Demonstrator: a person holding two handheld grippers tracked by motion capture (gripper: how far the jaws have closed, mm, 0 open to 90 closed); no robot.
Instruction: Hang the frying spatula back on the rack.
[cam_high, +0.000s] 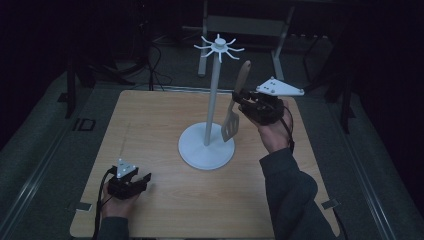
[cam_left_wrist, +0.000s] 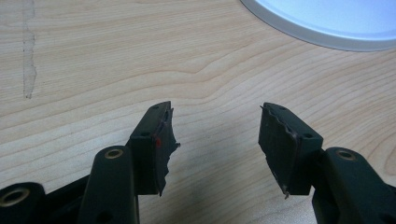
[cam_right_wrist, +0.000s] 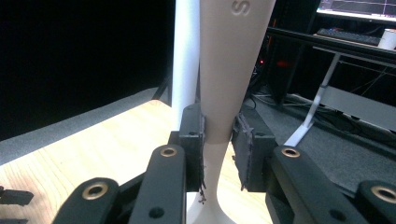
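Note:
A white hanging stand (cam_high: 212, 100) with a ring of hooks (cam_high: 219, 47) at its top rises from a round base (cam_high: 200, 155) in the middle of the wooden table (cam_high: 150, 125). Just right of the pole, my right gripper (cam_high: 239, 98) is shut on a slotted spatula (cam_high: 230, 124), held upright above the table with its blade down and its tan handle up. In the right gripper view the jaws (cam_right_wrist: 218, 140) clamp the handle (cam_right_wrist: 229, 60), and the pole (cam_right_wrist: 186, 51) stands just behind. My left gripper (cam_high: 145, 177) rests low near the table's front left, open and empty (cam_left_wrist: 215, 135).
The stand's white base rim (cam_left_wrist: 327, 23) lies ahead of the left gripper. Grey floor mats surround the table. A dark metal frame (cam_high: 245, 25) stands behind it, with cables on the floor. A desk with a monitor (cam_right_wrist: 359, 9) is at the far right.

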